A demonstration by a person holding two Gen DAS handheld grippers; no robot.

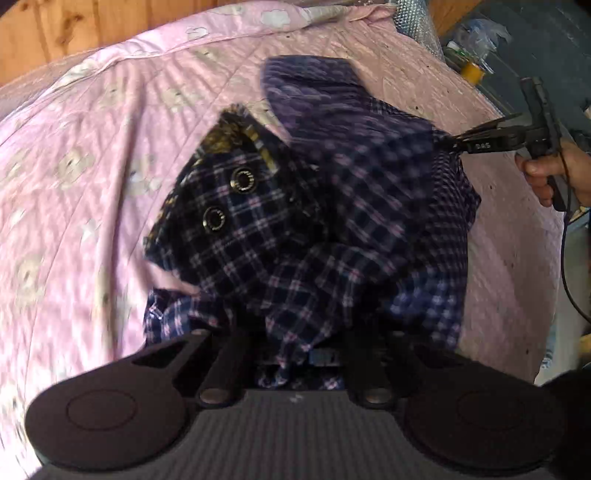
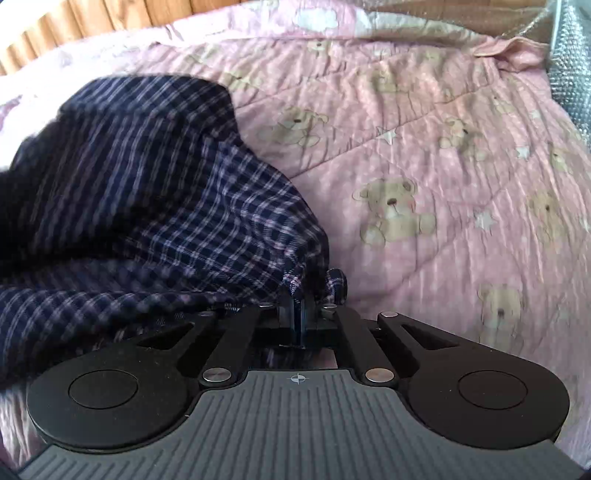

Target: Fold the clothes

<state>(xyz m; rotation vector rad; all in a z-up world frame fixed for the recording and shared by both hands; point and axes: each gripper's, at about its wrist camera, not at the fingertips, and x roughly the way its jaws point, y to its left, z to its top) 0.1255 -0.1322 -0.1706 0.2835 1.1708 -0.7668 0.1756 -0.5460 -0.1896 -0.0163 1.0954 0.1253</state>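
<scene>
A dark navy plaid garment with pink lines is bunched up and lifted above a pink quilt. Two metal snap buttons show on a flap at its left. My left gripper is buried in the cloth; its fingertips are hidden, and the fabric gathers and hangs from between them. In the left wrist view my right gripper pinches the garment's far right edge, with a person's hand behind it. In the right wrist view the right gripper is shut on a fold of the plaid garment.
The pink quilt printed with teddy bears covers the whole bed. A wooden wall runs behind it. Silver bubble wrap lies at the bed's right end, with small clutter on a dark surface beyond. A cable hangs from the right hand.
</scene>
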